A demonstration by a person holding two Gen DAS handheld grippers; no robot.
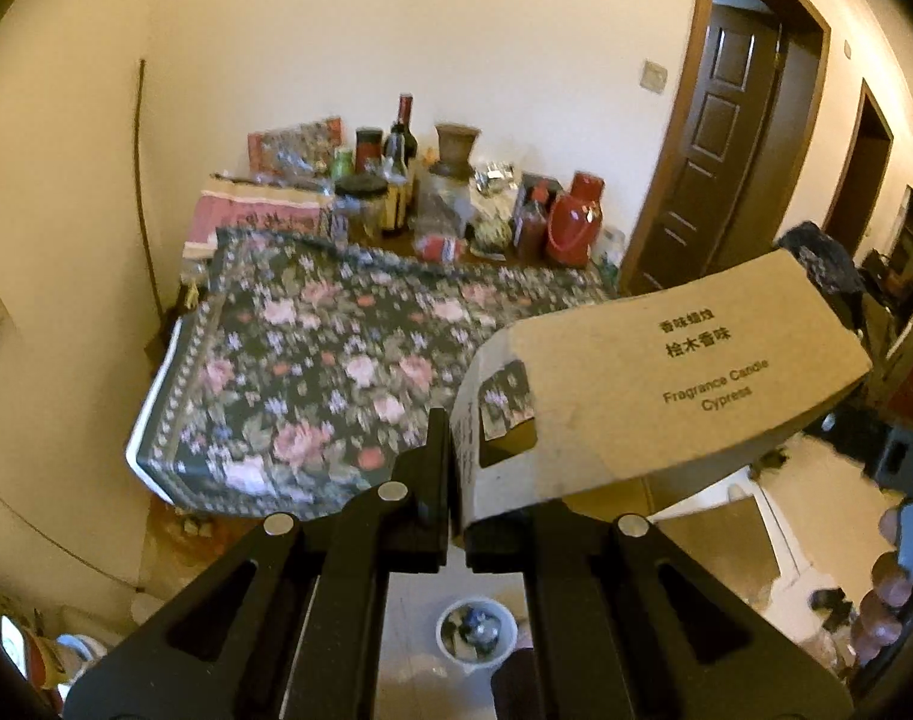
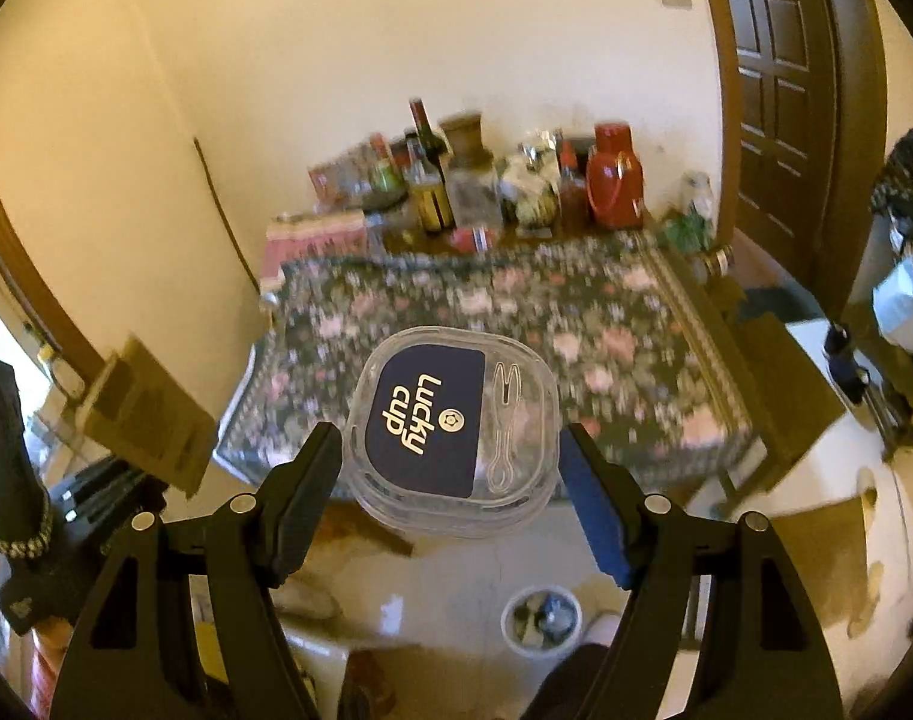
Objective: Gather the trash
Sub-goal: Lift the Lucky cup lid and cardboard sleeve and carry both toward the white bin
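Candle box: brown card, left fingers pinching | Lucky-cup lid: clear, right fingers gripping

The right gripper squeezes a clear plastic cup. A white trash bin sits on the floor at six o'clock.

Left gripper: matte black plastic fingers with slotted cutouts and round silver pivot pins. Right gripper: same black build and silver pins, with a blue pad lining its right finger.
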